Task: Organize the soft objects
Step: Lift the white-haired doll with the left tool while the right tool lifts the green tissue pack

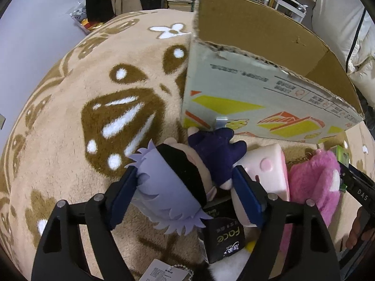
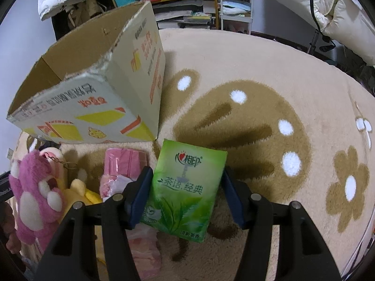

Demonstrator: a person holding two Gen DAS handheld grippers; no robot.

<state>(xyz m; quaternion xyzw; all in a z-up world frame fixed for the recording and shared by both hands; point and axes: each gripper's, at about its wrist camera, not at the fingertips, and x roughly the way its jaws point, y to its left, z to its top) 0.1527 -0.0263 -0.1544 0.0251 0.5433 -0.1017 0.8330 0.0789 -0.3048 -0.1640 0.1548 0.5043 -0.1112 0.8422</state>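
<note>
Standing on the beige patterned rug (image 2: 269,70), the open cardboard box (image 1: 257,89) is the landmark, its top torn and ragged. Just in front of its printed wall, the left gripper (image 1: 185,187) has its blue pads pressed against a plush doll (image 1: 178,185) with lavender hair, a black blindfold and a dark navy body; the doll's hand reaches almost to the box wall. Crowded beside it, still in front of the box, lie a pink-and-white soft block (image 1: 267,168), a fuzzy pink plush (image 1: 314,182) and a black packet marked "Face" (image 1: 222,236), which sits under the doll.

The right wrist view shows what the left one does not: the right gripper (image 2: 187,196), in front of the box's near corner, has closed its pads on the sides of a green tissue pack (image 2: 187,187). Also in front of the box here are a pink wrapped bundle (image 2: 121,166), a yellow plush (image 2: 79,189) and the same fuzzy pink plush (image 2: 35,192). Behind the box stand cluttered shelves (image 2: 199,4).
</note>
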